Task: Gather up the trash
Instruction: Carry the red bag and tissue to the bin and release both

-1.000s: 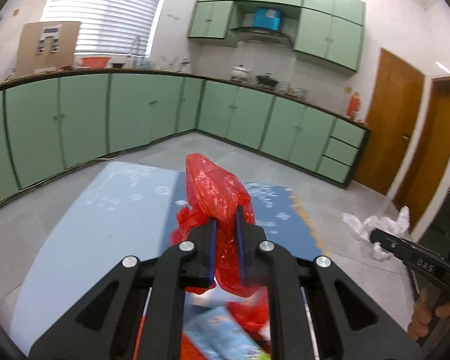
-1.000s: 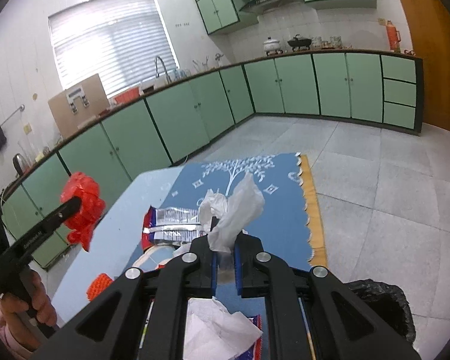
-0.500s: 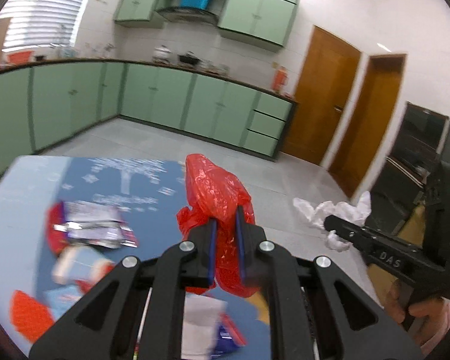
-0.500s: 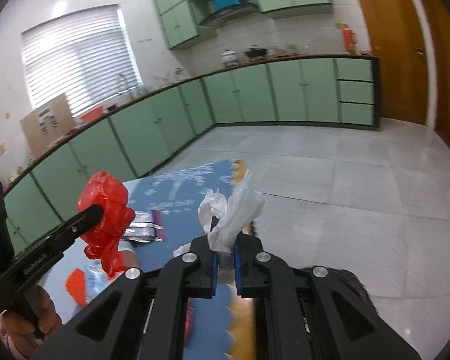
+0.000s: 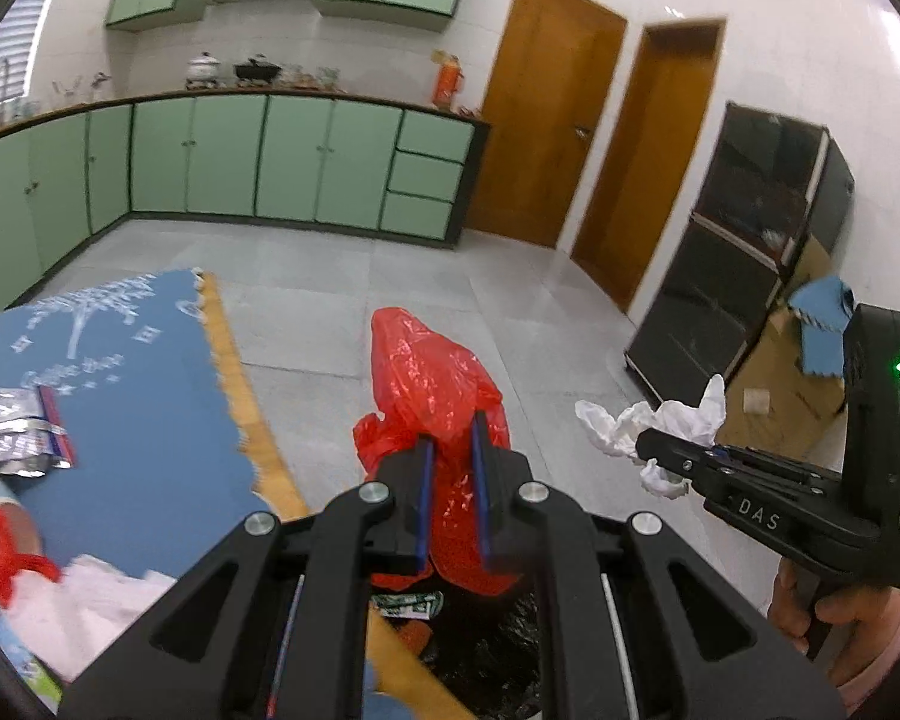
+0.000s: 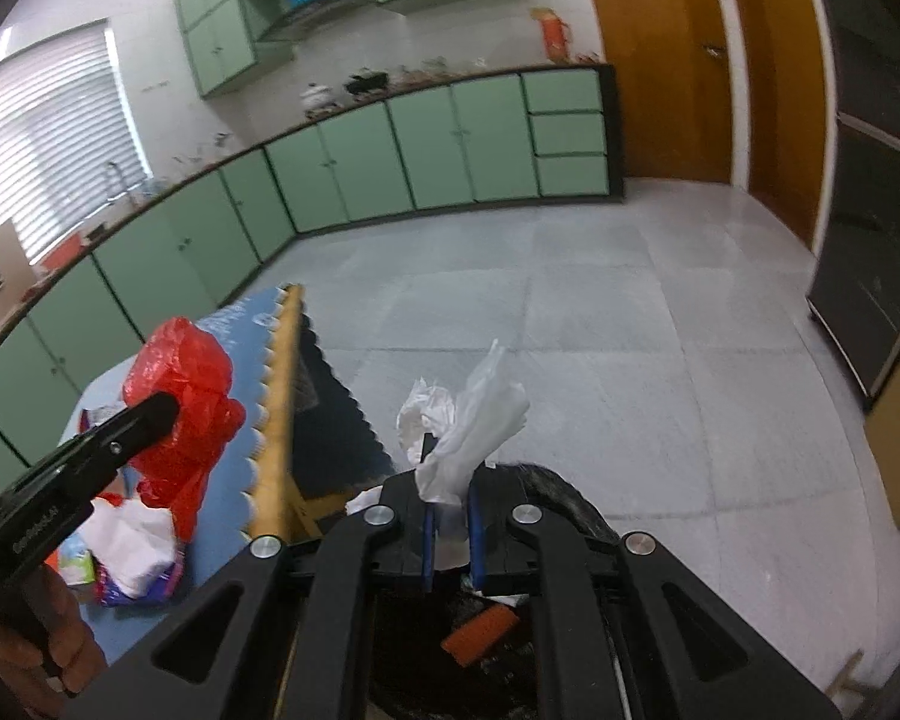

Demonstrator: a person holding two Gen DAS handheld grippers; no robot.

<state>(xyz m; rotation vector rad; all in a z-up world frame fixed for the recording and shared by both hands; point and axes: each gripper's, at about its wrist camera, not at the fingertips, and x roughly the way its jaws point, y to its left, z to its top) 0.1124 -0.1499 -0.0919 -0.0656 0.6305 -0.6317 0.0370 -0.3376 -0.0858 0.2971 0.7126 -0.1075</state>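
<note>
My left gripper (image 5: 450, 456) is shut on a crumpled red plastic bag (image 5: 432, 378) and holds it past the table's right edge, above a black trash bag (image 5: 486, 648) on the floor. My right gripper (image 6: 448, 498) is shut on a crumpled white tissue (image 6: 468, 414) and holds it above the same black trash bag (image 6: 564, 498). In the left wrist view the right gripper (image 5: 648, 450) and its tissue (image 5: 654, 420) are to the right. In the right wrist view the left gripper (image 6: 162, 405) and its red bag (image 6: 180, 402) are to the left.
The table with a blue patterned cloth (image 5: 132, 408) holds a silver snack wrapper (image 5: 12, 438), a white tissue (image 5: 108, 594) and more wrappers (image 6: 126, 546). The trash bag holds an orange scrap (image 6: 480, 630). Green cabinets (image 5: 270, 162), wooden doors (image 5: 546, 132) and a black shelf (image 5: 744, 264) line the walls.
Both grippers have swung right, off the table and over the black trash bag on the floor. Each still holds its item.
</note>
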